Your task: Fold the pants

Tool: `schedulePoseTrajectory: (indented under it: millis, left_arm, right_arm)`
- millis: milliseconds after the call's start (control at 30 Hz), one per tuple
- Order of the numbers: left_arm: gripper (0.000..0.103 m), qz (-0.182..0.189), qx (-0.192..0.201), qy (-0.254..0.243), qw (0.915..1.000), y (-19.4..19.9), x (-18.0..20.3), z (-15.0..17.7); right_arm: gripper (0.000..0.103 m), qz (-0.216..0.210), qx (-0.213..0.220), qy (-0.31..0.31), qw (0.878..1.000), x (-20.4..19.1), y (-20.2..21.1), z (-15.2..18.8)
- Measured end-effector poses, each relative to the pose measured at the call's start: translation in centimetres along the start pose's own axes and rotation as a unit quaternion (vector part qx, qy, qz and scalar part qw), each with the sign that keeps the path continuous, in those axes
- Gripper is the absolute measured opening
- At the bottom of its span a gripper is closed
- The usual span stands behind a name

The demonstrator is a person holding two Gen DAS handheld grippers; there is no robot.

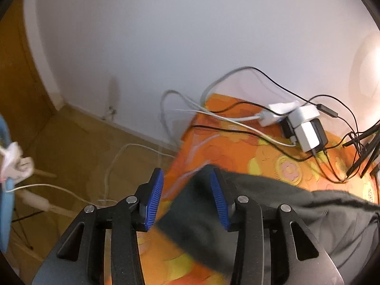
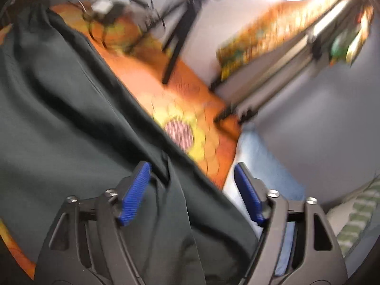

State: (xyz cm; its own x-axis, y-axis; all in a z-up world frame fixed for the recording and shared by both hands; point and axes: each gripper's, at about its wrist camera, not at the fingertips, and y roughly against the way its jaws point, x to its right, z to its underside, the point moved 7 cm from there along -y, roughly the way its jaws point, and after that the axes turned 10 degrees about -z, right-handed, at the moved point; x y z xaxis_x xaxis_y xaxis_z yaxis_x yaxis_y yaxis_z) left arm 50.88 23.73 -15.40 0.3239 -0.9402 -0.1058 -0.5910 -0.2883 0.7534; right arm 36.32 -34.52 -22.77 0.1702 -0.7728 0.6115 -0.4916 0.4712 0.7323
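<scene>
Your left gripper has blue ribbed pads spread; a corner of the dark grey-green soft fabric pants lies between them, unpinched. Your right gripper gapes wide over a pants fold, pads clear. Pants lie on an orange flowered tablecloth. Farther back: white chargers and tangled cables, black tripod legs, white wall, wooden floor.

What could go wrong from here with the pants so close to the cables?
1. The pants lie near the cables and chargers; pulling the cloth may drag them.
2. Both grippers are open, left and right, so a corner could slide off the orange cover.
</scene>
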Motion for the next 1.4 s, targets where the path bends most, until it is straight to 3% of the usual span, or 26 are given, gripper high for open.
schedulePoseTrajectory:
  millis: [100, 267, 400, 533, 633, 733, 867, 967, 1033, 1100, 1167, 1267, 1400]
  left_arm:
    - [0.040, 0.004, 0.004, 0.013, 0.9999, 0.8, -2.8, 1.4]
    - [0.040, -0.003, -0.006, 0.000, 1.0000, 0.4, -4.7, 4.7]
    - [0.040, 0.006, -0.007, -0.006, 0.9999, 0.1, -4.2, 5.9]
    - [0.040, 0.009, -0.003, -0.014, 0.9999, -0.1, -3.7, 6.9]
    - [0.040, 0.015, -0.005, -0.015, 0.9998, -0.3, -3.6, 7.3]
    - [0.040, 0.018, -0.003, -0.019, 0.9996, -0.5, -3.7, 7.7]
    - [0.040, 0.027, -0.006, -0.017, 0.9995, -1.2, -3.5, 7.9]
    - [0.040, 0.032, -0.008, -0.013, 0.9994, -1.7, -3.4, 8.1]
    - [0.040, 0.035, -0.010, -0.012, 0.9993, -1.9, -3.5, 8.3]
    - [0.040, 0.035, -0.011, -0.011, 0.9992, -2.1, -3.4, 8.4]
    - [0.040, 0.036, -0.012, -0.010, 0.9992, -2.2, -3.4, 8.5]
    - [0.040, 0.034, -0.010, -0.006, 0.9993, -2.1, -3.8, 8.5]
    - [0.040, 0.033, -0.009, 0.002, 0.9994, -2.1, -4.3, 8.3]
  right_arm:
    - [0.076, -0.022, 0.045, 0.011, 0.999, -1.8, 2.6, -3.5]
    - [0.076, -0.128, 0.116, 0.047, 0.984, -8.6, 5.1, -11.2]
    - [0.076, -0.235, 0.150, 0.071, 0.958, -16.3, 4.4, -18.9]
    - [0.076, -0.323, 0.149, 0.073, 0.932, -22.8, 2.5, -25.3]
    - [0.076, -0.353, 0.138, 0.071, 0.923, -27.4, 0.3, -29.1]
    - [0.076, -0.370, 0.117, 0.080, 0.918, -30.4, -2.0, -30.4]
    - [0.076, -0.353, 0.093, 0.093, 0.926, -32.9, -5.2, -31.3]
    - [0.075, -0.361, 0.087, 0.090, 0.924, -33.5, -6.3, -31.7]
    - [0.065, -0.359, 0.086, 0.088, 0.925, -33.5, -6.7, -32.1]
    - [0.026, -0.367, 0.076, 0.082, 0.924, -33.7, -7.3, -32.5]
    - [0.012, -0.379, 0.068, 0.075, 0.920, -33.5, -7.4, -32.5]
    - [0.007, -0.388, 0.075, 0.078, 0.915, -33.2, -6.6, -32.9]
    - [0.006, -0.443, 0.083, 0.072, 0.890, -32.9, -4.3, -33.1]
